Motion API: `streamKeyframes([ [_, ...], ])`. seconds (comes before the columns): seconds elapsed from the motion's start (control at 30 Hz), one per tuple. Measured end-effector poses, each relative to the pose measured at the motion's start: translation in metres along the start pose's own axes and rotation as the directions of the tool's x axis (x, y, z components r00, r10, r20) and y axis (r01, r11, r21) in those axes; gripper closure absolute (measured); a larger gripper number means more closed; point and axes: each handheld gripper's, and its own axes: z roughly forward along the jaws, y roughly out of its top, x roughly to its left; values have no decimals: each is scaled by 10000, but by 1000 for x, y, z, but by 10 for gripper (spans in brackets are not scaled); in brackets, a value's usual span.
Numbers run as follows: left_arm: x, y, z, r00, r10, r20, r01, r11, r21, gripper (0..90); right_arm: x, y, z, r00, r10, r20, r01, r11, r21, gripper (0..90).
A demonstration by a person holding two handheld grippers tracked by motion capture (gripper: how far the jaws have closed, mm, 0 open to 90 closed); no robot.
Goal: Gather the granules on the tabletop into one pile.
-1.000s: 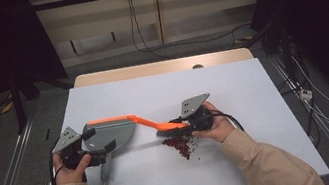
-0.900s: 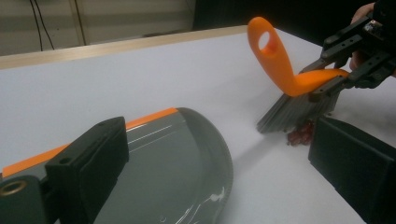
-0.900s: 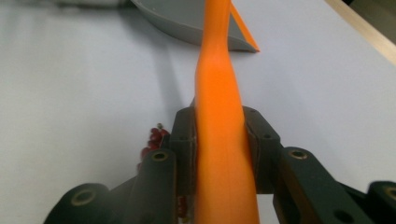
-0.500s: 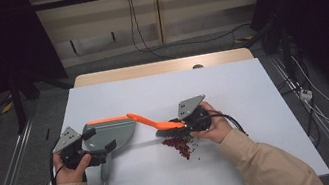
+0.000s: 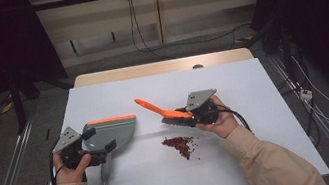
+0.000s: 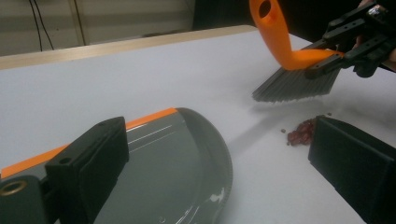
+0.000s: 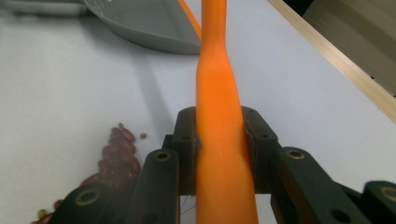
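So your brush [image 5: 166, 112] has come up off the dustpan [image 5: 108, 134] and swung right since a second ago; it's now lifted at about 12 o'clock of the bean pile [image 5: 181, 146], which sits mid-desk [image 5: 232, 86], unswept. Looks like you're lined up for a sweep toward 9 o'clock. Right hand-held gripper [image 5: 188, 117] is clenched on the orange handle; left hand-held gripper [image 5: 103, 153] grasps the dustpan's handle, flat and steady.
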Motion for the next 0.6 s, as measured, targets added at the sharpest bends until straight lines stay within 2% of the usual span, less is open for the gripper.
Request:
streamKeyframes([
  [0.1, 0, 0, 0, 10000, 22, 28, -22, 10000, 38, 50, 1, -7, 9, 9996, -255, 104, 251, 9991, 352, 709],
  [0.17, 0, 0, 0, 10000, 15, 14, -15, 10000, -5, 50, 2, -10, 12, 10000, -8, -38, 8, 10000, 74, 708],
  [0.27, 0, 0, 0, 10000, -20, -5, 20, 10000, -17, 50, 2, -10, 13, 9999, 100, -6, -100, 9998, 156, 701],
  [0.33, 0, 0, 0, 10000, 27, 9, -27, 10000, 21, 50, 3, -9, 15, 9999, -117, 109, 112, 9987, 503, 697],
  [0.4, 0, 0, 0, 10000, 60, 45, -61, 10000, 60, 50, 5, -12, 19, 9997, -220, 50, 212, 9930, 1158, 711],
  [0.47, 0, 0, 0, 10000, 41, 22, -41, 10000, 39, 50, 6, -16, 19, 9999, 113, -47, -110, 9976, 691, 715],
  [0.57, 1, 0, -1, 10000, -15, -7, 15, 10000, 15, 50, 6, -19, 18, 9976, 685, -58, -681, 9965, 489, 716],
  [0.6, 0, 0, 0, 10000, -6, -4, 6, 10000, -16, 50, 7, -19, 18, 9979, 643, -105, -637, 9967, 500, 717],
])
